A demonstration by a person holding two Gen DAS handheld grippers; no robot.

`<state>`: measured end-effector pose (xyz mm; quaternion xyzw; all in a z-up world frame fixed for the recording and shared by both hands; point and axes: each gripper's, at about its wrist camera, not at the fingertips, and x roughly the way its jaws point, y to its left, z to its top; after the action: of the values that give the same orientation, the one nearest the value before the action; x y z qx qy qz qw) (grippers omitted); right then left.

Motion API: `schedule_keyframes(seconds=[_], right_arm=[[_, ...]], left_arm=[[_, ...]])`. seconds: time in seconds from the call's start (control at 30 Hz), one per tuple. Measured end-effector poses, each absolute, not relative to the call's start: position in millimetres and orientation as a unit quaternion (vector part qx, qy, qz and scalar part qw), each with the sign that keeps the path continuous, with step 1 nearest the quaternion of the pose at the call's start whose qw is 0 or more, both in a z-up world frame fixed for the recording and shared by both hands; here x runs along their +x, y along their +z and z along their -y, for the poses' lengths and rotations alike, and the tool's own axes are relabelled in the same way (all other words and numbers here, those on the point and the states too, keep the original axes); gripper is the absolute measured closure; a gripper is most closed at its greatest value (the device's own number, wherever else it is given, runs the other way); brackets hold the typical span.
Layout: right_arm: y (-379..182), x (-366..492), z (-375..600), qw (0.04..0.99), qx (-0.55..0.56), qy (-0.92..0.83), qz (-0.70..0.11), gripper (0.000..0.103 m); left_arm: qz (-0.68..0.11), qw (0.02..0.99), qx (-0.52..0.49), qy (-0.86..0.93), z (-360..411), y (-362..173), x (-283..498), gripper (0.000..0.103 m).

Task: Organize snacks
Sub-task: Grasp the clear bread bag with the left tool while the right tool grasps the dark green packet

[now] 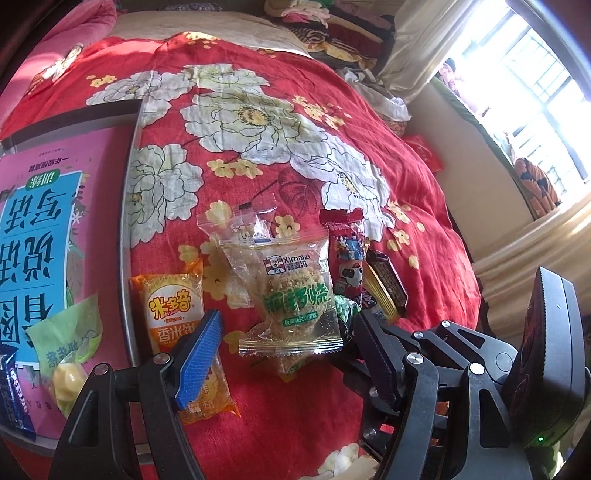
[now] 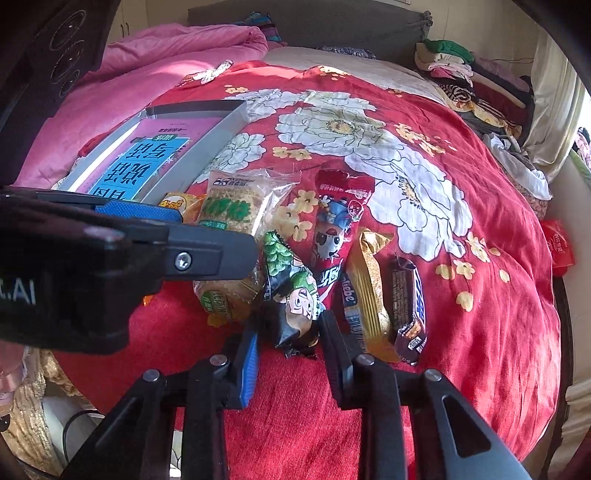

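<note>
Red floral bedspread [image 1: 295, 147] covered the bed under the left claw [image 1: 284, 354], with a bright barred window [image 1: 535, 92] to the claw's right and folded clothes [image 1: 332, 33] far ahead. Left of the claw sat a grey tray [image 1: 127, 206] holding a pink book [image 1: 40, 221], a green sweet packet [image 1: 66, 343] and a blue wrapper cut off by the frame edge. This claw hung released, its fingers either side of a clear rice-cake packet [image 1: 291, 291]; an orange packet [image 1: 173, 314] lay under its left finger.

From the right wrist, the right claw [image 2: 288, 350] stood narrowed around a dark green-printed snack packet [image 2: 291, 291]; whether the pads pressed it was hard to tell. Just right of it lay a gold bar [image 2: 365, 291] and a brown chocolate bar [image 2: 408, 306], ahead a red cartoon packet [image 2: 336, 221]. The other gripper's body hid the tray's near corner. A pink quilt [image 2: 147, 74] lay ahead left.
</note>
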<state>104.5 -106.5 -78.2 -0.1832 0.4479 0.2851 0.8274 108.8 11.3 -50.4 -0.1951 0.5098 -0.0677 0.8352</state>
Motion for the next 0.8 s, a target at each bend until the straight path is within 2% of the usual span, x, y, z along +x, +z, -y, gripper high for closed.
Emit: schedule_keyframes(seconds=[0.27, 0.5, 0.8], right_arm=[[-82, 114, 103, 0.827, -0.178, 0.292, -0.445, 0.072], [-81, 122, 108, 0.828, -0.156, 0.301, -0.447, 0.072], [-72, 118, 118, 0.825, -0.113, 0.330, -0.445, 0.074]], left_arm=[[-0.515, 0.821, -0.236, -0.070, -18, -59, 116, 0.032], [-0.516, 0.815, -0.253, -0.072, -26, -65, 116, 0.056], [-0.508, 0.815, -0.266, -0.080, -42, -59, 105, 0.057]])
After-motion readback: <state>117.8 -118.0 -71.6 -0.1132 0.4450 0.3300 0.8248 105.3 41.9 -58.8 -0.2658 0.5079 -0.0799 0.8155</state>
